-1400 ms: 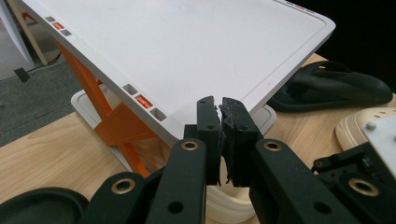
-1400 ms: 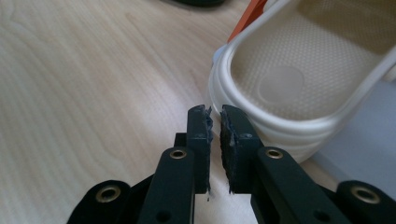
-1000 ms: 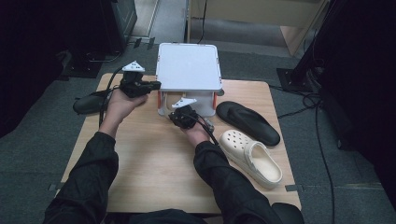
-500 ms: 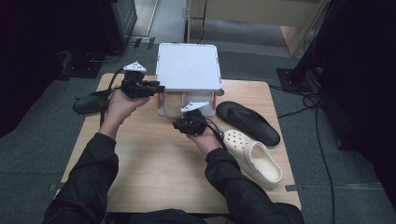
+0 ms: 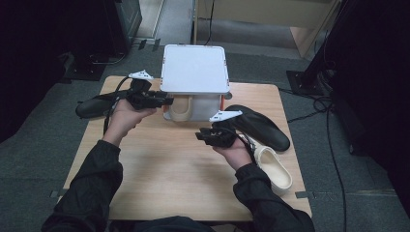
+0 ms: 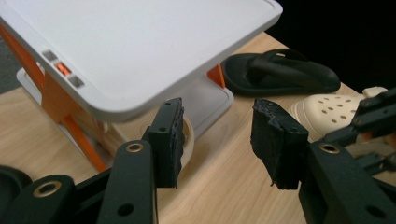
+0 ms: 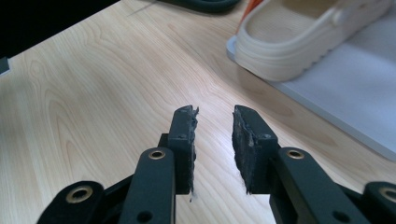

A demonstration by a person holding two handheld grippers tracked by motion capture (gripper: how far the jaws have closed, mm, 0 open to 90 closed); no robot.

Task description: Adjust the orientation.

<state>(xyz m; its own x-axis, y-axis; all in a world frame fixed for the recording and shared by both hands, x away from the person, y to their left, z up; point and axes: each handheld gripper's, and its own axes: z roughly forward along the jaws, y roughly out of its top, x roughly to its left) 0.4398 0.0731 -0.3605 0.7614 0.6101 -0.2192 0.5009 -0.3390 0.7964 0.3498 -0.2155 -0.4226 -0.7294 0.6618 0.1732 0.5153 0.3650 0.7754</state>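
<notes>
The left gripper (image 6: 217, 140) is seen with its two black jaws standing apart, having just been opening, and nothing is held between them; bare wooden table (image 6: 224, 186) lies in the gap. Just beyond the jaws a white shoe rack (image 6: 140, 42) with orange legs is seen, its flat top shelf tilted across the view; a cream clog (image 6: 187, 140) is glimpsed on its lower shelf, behind the left-hand jaw. Farther off a black sandal (image 6: 280, 74) is laid on the table; beside it a second cream clog (image 6: 327, 109) with holes is seen; part of the right gripper (image 6: 373, 116) is seen at the right edge.
</notes>
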